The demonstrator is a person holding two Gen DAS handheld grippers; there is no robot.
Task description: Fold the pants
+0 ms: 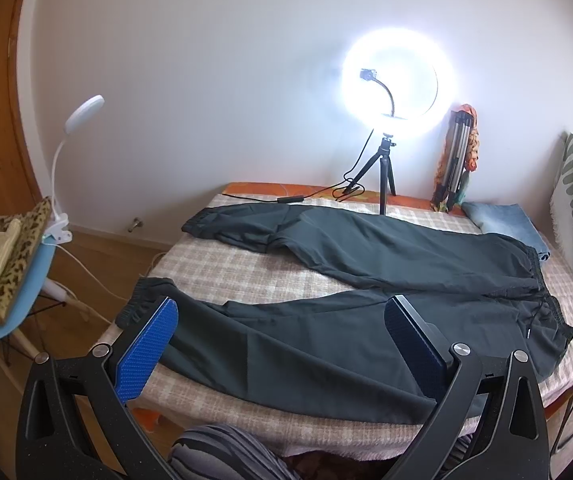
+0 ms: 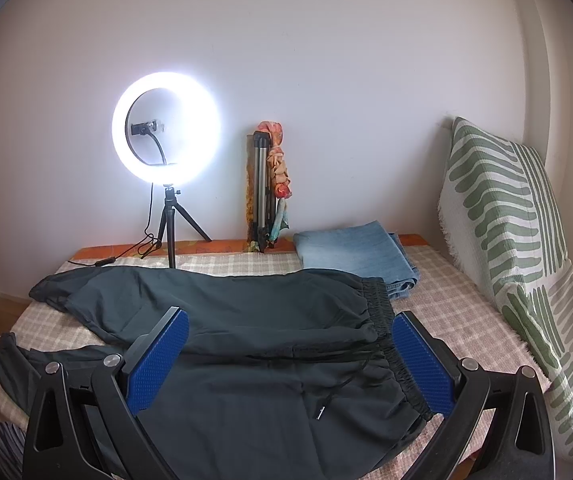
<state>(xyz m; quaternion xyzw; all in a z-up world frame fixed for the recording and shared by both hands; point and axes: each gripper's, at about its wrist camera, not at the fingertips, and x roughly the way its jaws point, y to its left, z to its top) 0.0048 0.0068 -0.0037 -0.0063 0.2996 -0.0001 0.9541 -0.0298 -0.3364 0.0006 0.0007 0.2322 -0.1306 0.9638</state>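
Dark green jogger pants point(image 1: 346, 280) lie spread flat on a checked bed cover point(image 1: 222, 272), legs apart, cuffs to the left and elastic waistband to the right. My left gripper point(image 1: 282, 320) is open and empty, held above the near leg. In the right wrist view the pants point(image 2: 246, 320) fill the middle, with the waistband point(image 2: 382, 312) and a drawstring point(image 2: 326, 400) at the right. My right gripper point(image 2: 290, 332) is open and empty, above the waist area.
A lit ring light on a tripod point(image 1: 396, 84) stands at the bed's far edge with its cable point(image 1: 298, 198). Folded blue jeans point(image 2: 354, 252) lie behind the waistband. A folded tripod point(image 2: 264, 188) leans on the wall. Green-patterned cushions point(image 2: 506, 220) are on the right. A blue chair point(image 1: 10, 280) with cloths and a clip lamp point(image 1: 66, 160) stands left.
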